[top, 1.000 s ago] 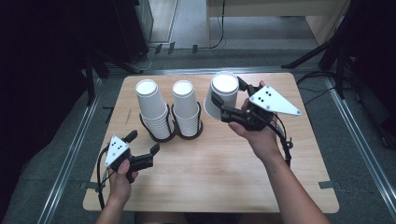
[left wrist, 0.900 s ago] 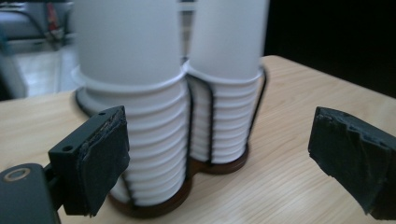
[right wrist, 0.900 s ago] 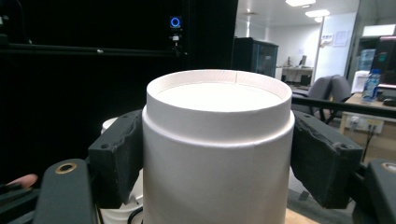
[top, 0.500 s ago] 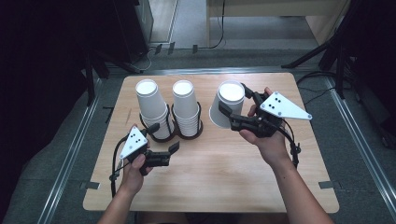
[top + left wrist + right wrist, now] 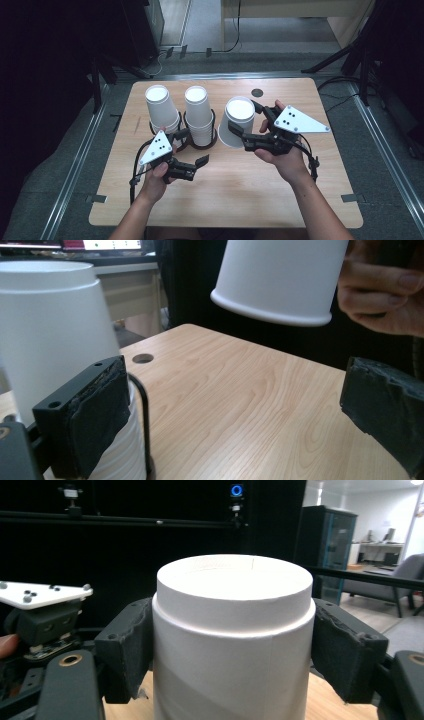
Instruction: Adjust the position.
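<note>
The upside-down white cup, right of centre in the high view, hangs clear above the counter, clamped by the right hand-held gripper. Left of it, the left hand-held gripper stands open, nearest the middle cup stack.

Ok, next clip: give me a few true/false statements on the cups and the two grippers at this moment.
1. The right gripper is closed on an upside-down white cup. True.
2. That cup stands flat on the table. False: the left gripper view shows it lifted and tilted, its rim clear of the wood.
3. The left gripper holds a cup. False: its jaws are open with nothing between them.
4. Two cup stacks sit in black ring holders at the table's left. True.
5. The stacked cups stand mouth up. False: they are upside down, bottoms up.
</note>
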Demonstrator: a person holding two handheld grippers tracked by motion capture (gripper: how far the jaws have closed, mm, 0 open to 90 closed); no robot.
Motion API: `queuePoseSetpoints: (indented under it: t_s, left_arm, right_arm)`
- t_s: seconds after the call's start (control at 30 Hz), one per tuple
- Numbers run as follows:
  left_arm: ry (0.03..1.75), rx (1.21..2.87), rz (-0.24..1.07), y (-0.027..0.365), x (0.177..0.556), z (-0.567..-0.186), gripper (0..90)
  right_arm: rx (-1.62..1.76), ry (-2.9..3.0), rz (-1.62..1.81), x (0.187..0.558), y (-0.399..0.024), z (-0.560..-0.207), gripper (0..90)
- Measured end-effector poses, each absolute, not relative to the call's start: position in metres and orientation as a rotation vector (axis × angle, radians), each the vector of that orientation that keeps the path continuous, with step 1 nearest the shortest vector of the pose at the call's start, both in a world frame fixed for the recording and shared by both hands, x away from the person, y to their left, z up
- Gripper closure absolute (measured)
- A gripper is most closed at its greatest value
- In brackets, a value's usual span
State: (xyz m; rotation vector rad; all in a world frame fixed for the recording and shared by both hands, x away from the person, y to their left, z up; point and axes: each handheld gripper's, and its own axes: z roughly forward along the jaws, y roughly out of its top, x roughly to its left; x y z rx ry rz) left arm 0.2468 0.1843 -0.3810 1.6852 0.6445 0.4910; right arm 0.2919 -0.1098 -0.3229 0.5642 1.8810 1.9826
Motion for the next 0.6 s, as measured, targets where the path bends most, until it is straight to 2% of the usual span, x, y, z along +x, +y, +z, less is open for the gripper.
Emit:
queuePoseSetpoints:
  t_s: [0.6]
  left_arm:
    - [0.571,1.682,0.408,0.159,0.251,-0.38,0.0]
  right_arm:
    - [0.479,1.972,2.061,0.282,-0.097,-0.331,24.0]
